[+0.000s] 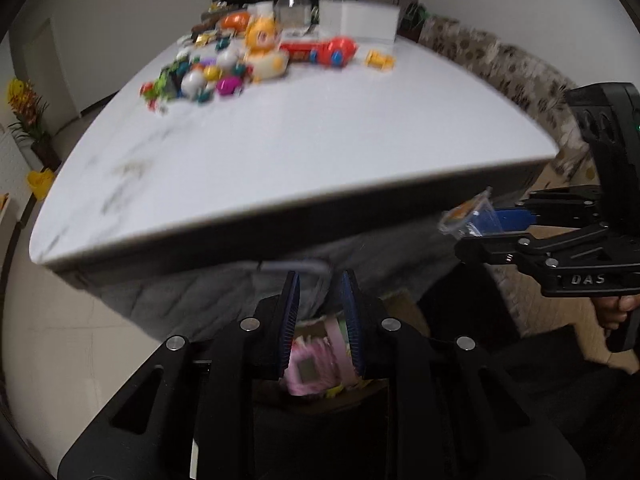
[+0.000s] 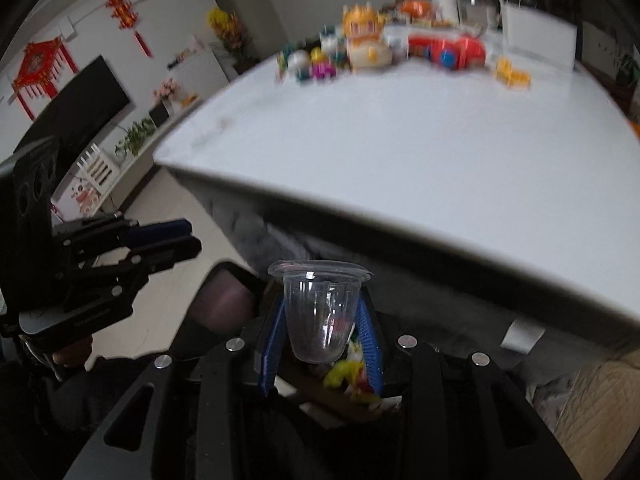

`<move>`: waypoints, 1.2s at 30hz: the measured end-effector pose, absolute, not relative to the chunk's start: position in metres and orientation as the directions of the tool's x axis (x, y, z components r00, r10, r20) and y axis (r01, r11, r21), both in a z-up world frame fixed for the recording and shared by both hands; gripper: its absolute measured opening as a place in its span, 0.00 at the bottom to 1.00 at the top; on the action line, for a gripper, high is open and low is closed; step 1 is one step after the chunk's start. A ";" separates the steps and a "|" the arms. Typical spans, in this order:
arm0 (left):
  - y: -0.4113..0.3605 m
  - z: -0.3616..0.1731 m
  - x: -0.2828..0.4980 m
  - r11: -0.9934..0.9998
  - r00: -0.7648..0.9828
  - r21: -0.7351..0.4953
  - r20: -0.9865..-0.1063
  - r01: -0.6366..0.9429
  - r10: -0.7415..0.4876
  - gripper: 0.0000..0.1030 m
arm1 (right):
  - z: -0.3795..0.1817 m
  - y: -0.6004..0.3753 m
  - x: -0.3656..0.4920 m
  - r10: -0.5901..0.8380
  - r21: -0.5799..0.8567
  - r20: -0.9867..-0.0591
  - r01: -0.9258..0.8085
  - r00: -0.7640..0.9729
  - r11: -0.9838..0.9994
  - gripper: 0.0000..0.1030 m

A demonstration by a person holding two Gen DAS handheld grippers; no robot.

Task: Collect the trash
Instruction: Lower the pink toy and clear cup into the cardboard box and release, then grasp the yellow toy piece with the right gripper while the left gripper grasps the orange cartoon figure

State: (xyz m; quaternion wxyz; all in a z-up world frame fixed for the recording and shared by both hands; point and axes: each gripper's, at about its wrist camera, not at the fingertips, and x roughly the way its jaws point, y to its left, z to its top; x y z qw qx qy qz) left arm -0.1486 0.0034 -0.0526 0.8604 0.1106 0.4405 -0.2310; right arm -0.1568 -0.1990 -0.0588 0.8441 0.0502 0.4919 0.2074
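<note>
Pinching a clear plastic cup (image 2: 319, 314) between its blue pads (image 2: 370, 344), the right gripper (image 2: 320, 332) hung below the near edge of the white table (image 2: 420, 152), off the tabletop. The cup sat upright, rim toward the table edge, with both pads pressed on its sides. From the left wrist view the same cup (image 1: 466, 218) showed at the right, sticking out of the right gripper's (image 1: 486, 226) tip with an orange lid or label on it; the blur hid which. The left gripper (image 1: 319, 320) held nothing, its pads (image 1: 291, 316) parted with a narrow gap between them. Seen from the right wrist, the left gripper (image 2: 176, 238) sat at the left, fingers near each other and empty. Below the left gripper's fingers lay a pink toy (image 1: 310, 370) with a small screen, inside a cardboard box (image 1: 402, 306) on the floor. Under the cup, yellow and red scraps (image 2: 346, 376) showed in what looked like the same box. Far back on the table stood a clutter of toys: a yellow plush (image 1: 264, 50), a red toy car (image 1: 320, 51), small coloured balls (image 1: 200, 78), a glass jar (image 1: 292, 8) and a white box (image 1: 358, 20), all well apart from both grippers. A grey cloth (image 1: 224, 292) hung under the table edge.
</note>
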 end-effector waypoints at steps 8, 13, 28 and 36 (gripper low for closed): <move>0.025 -0.080 -0.135 0.901 0.477 -0.036 -0.839 0.432 -0.262 0.53 | -0.078 -0.200 -0.156 0.373 0.280 -0.829 -0.268 0.417 0.922 0.63; 0.029 -0.050 -0.128 0.904 0.550 -0.034 -0.784 0.426 -0.288 0.63 | -0.023 -0.226 -0.135 0.315 0.195 -0.756 -0.263 0.573 0.945 0.63; -0.020 0.004 -0.036 0.916 0.689 -0.034 -0.648 0.400 -0.325 0.75 | -0.040 -0.328 0.113 0.023 -0.010 -0.809 -0.052 0.587 0.999 0.63; -0.069 0.012 0.046 0.922 0.741 0.030 -0.605 0.386 -0.290 0.80 | -0.044 -0.326 0.109 0.048 0.034 -0.802 -0.035 0.595 0.999 0.37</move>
